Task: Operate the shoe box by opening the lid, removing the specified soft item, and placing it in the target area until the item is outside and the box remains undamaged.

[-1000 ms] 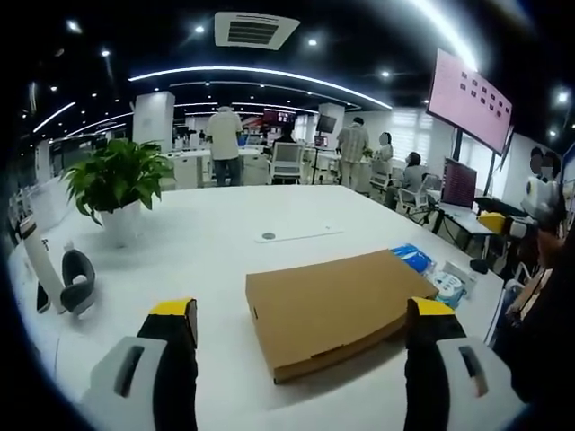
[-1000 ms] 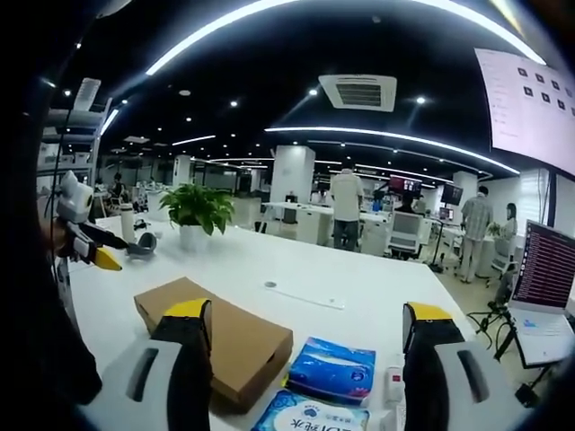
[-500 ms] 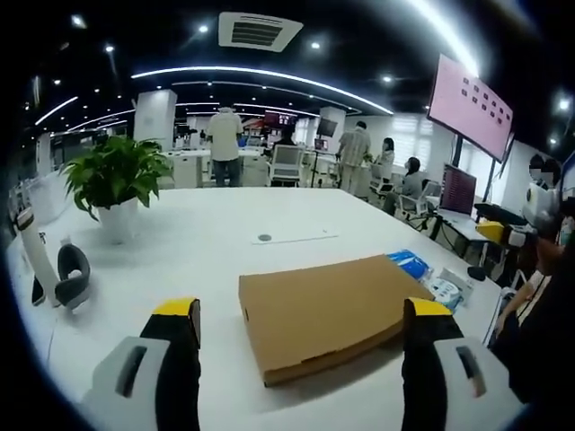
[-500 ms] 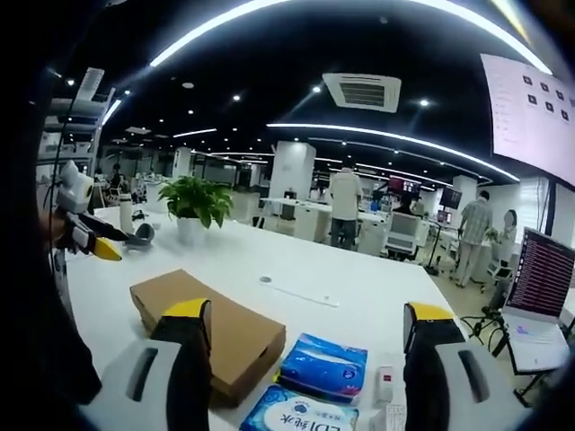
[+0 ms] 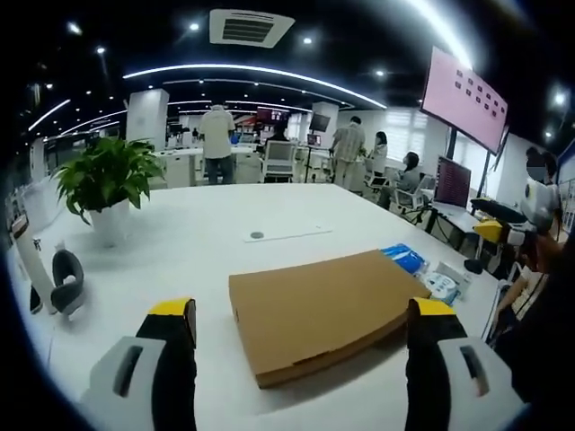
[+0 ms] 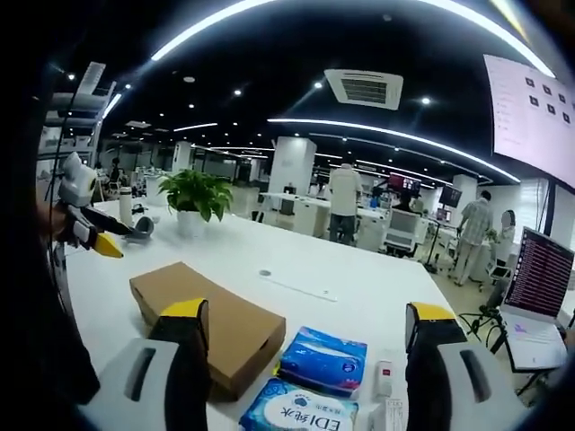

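A flat brown cardboard shoe box (image 5: pixel 328 307) lies on the white table (image 5: pixel 207 242) with its lid down. My left gripper (image 5: pixel 301 323) hangs open in front of it, jaws wide apart with yellow tips, nothing between them. In the right gripper view the same box (image 6: pixel 211 319) lies at lower left. My right gripper (image 6: pixel 305 328) is open too and holds nothing. The left gripper (image 6: pixel 90 233) comes into that view at far left, held by a hand. The right gripper (image 5: pixel 503 232) shows at the far right of the left gripper view.
Two blue tissue packs (image 6: pixel 325 364) and a small white remote (image 6: pixel 382 377) lie right of the box. A potted plant (image 5: pixel 106 184) stands at the table's far left, a headset (image 5: pixel 58 278) nearby. Several people stand at desks behind. A laptop (image 6: pixel 539 287) sits at right.
Both views shifted slightly as the hands moved; the box sits a little lower and more to the left in the left gripper view. Nothing on the table moved. Both grippers stayed open.
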Action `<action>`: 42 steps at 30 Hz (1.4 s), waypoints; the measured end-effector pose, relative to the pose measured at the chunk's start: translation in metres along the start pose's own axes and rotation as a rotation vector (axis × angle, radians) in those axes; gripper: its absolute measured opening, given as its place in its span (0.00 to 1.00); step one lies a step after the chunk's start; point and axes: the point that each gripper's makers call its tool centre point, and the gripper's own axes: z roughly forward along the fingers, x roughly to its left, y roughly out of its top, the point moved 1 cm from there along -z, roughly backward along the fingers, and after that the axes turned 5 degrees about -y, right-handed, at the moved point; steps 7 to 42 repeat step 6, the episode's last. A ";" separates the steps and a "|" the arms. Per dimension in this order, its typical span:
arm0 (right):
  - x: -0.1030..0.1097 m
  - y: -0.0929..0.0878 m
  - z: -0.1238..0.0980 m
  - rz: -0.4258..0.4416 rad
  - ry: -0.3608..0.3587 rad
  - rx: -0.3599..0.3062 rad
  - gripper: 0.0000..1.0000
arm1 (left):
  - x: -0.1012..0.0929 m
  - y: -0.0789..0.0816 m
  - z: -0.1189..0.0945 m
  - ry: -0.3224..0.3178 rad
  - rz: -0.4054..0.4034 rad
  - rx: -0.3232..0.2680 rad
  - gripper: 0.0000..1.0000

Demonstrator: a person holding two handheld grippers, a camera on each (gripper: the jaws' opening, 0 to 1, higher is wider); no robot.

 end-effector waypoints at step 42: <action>-0.001 0.002 0.003 0.001 -0.001 -0.005 0.90 | 0.006 0.000 -0.003 0.013 0.000 0.001 0.99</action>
